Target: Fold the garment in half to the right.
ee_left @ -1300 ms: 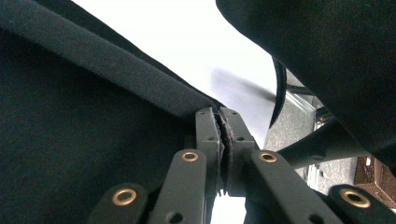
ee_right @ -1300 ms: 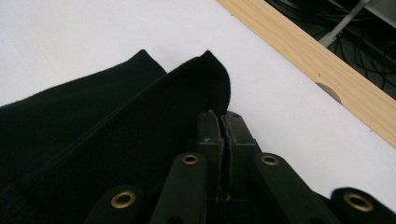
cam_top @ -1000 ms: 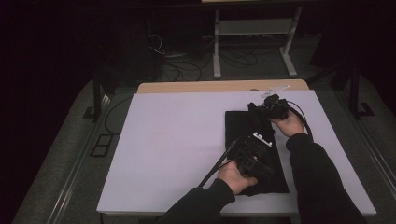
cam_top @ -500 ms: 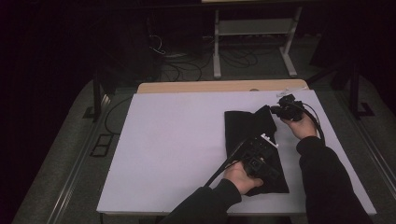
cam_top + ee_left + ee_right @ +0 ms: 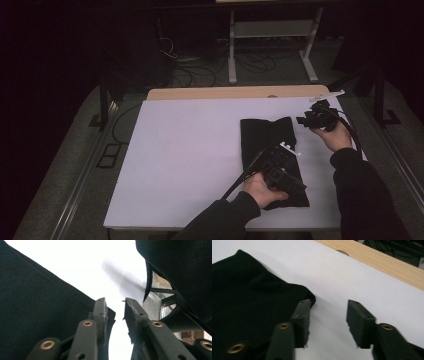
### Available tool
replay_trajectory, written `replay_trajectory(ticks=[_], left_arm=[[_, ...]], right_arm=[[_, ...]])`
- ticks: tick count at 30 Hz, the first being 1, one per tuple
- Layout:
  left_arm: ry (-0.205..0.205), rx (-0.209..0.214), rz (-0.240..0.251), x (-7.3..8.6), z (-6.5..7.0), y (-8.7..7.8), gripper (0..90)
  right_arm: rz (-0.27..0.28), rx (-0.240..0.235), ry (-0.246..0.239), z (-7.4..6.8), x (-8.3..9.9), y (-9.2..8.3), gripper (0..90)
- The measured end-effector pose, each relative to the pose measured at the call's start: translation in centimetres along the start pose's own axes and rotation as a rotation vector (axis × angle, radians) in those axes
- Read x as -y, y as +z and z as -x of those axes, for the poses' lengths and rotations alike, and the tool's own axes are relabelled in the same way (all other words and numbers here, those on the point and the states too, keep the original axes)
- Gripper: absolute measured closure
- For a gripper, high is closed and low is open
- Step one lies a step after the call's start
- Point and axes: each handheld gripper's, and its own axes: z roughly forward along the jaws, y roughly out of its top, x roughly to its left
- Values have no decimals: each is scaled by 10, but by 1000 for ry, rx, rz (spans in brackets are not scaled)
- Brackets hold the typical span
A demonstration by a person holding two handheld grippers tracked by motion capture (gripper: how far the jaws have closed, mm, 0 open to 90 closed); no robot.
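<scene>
We see a folded black cloth (image 5: 270,150) lying flat on the right half of the white tabletop (image 5: 190,150). Our left tool (image 5: 115,307) sits low at the cloth's near edge; its jaws have just been opening, with nothing pinched between them. Our right tool (image 5: 328,315) is just beside the cloth's far right corner, jaws also just spread, bare tabletop between.

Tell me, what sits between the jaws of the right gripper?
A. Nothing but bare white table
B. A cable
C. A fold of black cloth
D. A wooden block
A: the right gripper stands open, with white table in the gap; the black cloth lies beside one jaw.
</scene>
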Motion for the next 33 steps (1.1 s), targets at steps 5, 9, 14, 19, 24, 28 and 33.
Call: replay_trajectory(ticks=[5, 9, 14, 19, 24, 28, 33], left_arm=[[4, 6, 54, -1, 2, -3, 519], [43, -15, 73, -1, 1, -10, 390], [64, -57, 105, -3, -5, -23, 292], [84, -76, 121, -2, -13, -34, 199], [96, -70, 142, 0, -21, -44, 127], [84, -69, 154, 1, -27, -49, 80], [98, -84, 156, 4, -32, -54, 1]], right_arm=[[15, -10, -8, -5, -1, -5, 355], [39, -39, 9, -7, -3, -11, 233], [45, -60, 23, -11, -3, -16, 123], [51, -80, 39, -14, -2, -21, 0], [61, -99, 48, -15, 1, -27, 0], [64, -107, 54, -16, 4, -30, 0], [74, -121, 69, -17, 7, -35, 0]])
